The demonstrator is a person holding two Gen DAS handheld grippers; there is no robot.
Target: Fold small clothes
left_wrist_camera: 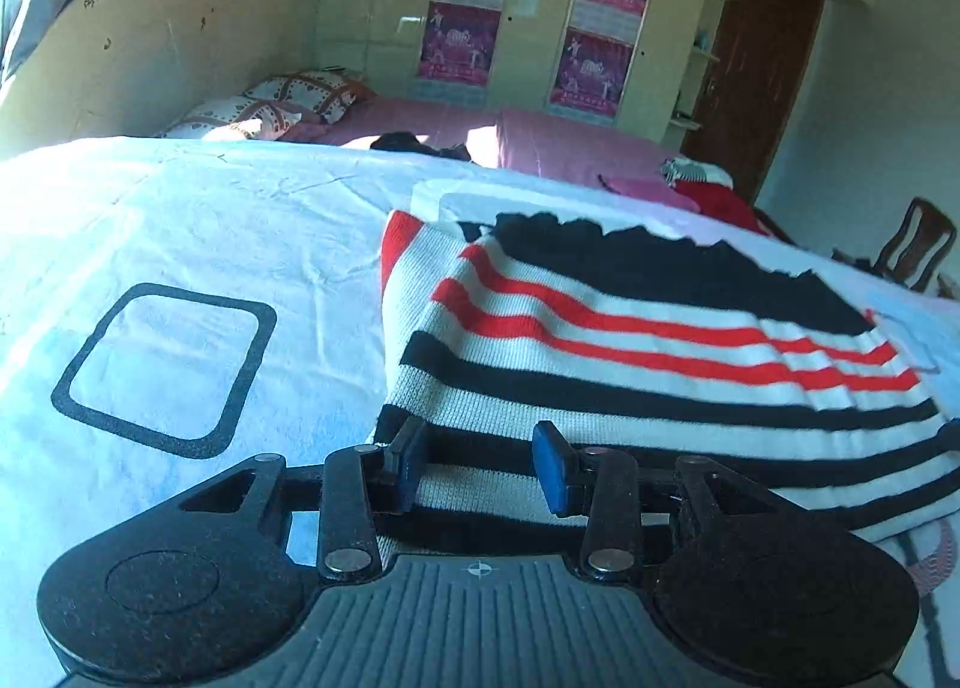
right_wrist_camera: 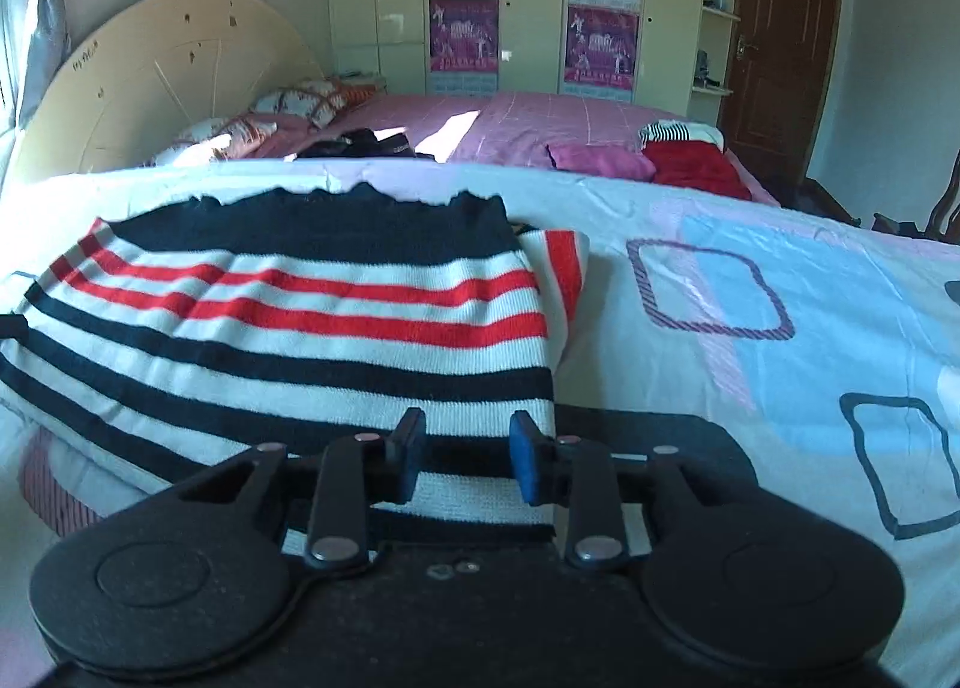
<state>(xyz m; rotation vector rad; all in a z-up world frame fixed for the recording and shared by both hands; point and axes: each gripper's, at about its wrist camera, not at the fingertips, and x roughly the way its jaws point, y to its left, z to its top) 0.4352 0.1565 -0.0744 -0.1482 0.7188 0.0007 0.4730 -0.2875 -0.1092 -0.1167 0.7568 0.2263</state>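
Observation:
A small knitted sweater with black, white and red stripes [left_wrist_camera: 630, 352] lies folded on a white printed sheet [left_wrist_camera: 210, 220]. My left gripper [left_wrist_camera: 483, 463] is open, its blue pads over the sweater's near left corner. In the right wrist view the same sweater [right_wrist_camera: 288, 316] lies left of centre, and my right gripper [right_wrist_camera: 465, 457] is open over its near right corner. Neither gripper holds any cloth.
The sheet [right_wrist_camera: 750, 328] carries printed squares. Behind it is a pink bed [right_wrist_camera: 510, 130] with pillows [right_wrist_camera: 300, 100], a dark garment [right_wrist_camera: 366, 143], and pink [right_wrist_camera: 600, 160] and red clothes [right_wrist_camera: 696, 166]. A wardrobe, a brown door [right_wrist_camera: 780, 40] and a wooden chair [left_wrist_camera: 918, 238] stand beyond.

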